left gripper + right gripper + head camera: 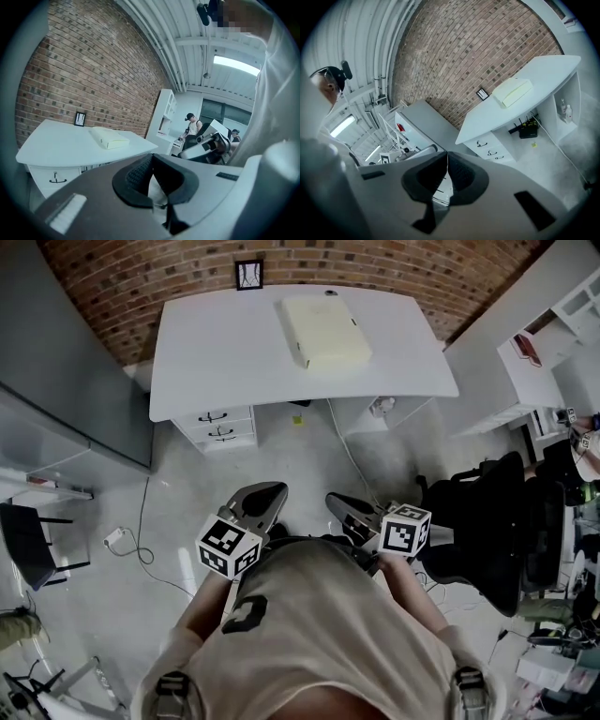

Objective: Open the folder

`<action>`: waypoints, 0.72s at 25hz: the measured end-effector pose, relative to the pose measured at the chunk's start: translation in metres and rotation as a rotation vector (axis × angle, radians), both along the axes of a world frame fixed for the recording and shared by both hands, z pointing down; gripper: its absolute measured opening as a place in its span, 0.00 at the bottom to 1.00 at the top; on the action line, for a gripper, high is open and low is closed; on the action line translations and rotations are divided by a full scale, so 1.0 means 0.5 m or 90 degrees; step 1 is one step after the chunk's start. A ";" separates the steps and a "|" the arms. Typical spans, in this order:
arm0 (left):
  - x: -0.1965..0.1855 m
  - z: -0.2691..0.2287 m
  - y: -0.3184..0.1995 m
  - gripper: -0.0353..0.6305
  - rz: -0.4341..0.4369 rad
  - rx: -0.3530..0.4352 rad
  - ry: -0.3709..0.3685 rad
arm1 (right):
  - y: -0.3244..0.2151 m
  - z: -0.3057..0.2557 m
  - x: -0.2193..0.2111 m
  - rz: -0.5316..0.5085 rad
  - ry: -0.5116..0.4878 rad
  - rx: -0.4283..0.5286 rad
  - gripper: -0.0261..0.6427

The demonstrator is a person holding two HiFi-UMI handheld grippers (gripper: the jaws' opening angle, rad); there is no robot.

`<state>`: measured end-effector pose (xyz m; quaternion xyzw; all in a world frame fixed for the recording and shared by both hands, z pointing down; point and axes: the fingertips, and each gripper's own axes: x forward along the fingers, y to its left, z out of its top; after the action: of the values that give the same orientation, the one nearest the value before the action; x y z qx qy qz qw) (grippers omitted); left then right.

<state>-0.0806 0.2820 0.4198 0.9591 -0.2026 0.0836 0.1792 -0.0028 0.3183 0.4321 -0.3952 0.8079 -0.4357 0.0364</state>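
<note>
A pale yellow folder point(323, 331) lies shut on the far right part of a white desk point(225, 352). It also shows in the left gripper view as the folder point(108, 138) and in the right gripper view as the folder point(513, 92). I stand on the floor well short of the desk. My left gripper point(265, 491) and right gripper point(336, 500) are held side by side in front of my body, pointing toward the desk. The left gripper point(152, 156) has its pads touching at the tips, with nothing between them. The right gripper point(446, 153) is shut the same way and holds nothing.
Drawers point(217, 425) sit under the desk's left side and a small framed picture point(248, 275) leans on the brick wall behind. A black office chair point(487, 521) stands to my right, a grey cabinet point(66, 381) to the left. Cables point(141, 540) trail on the floor. A person point(191, 126) stands far off.
</note>
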 end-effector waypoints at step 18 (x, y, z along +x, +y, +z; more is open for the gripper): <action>-0.014 0.007 -0.022 0.06 -0.036 -0.012 -0.021 | -0.045 0.027 -0.026 -0.046 -0.068 -0.034 0.05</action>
<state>-0.0877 0.2710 0.4235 0.9497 -0.2318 0.0960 0.1874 -0.0157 0.2957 0.4454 -0.3427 0.8065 -0.4788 0.0530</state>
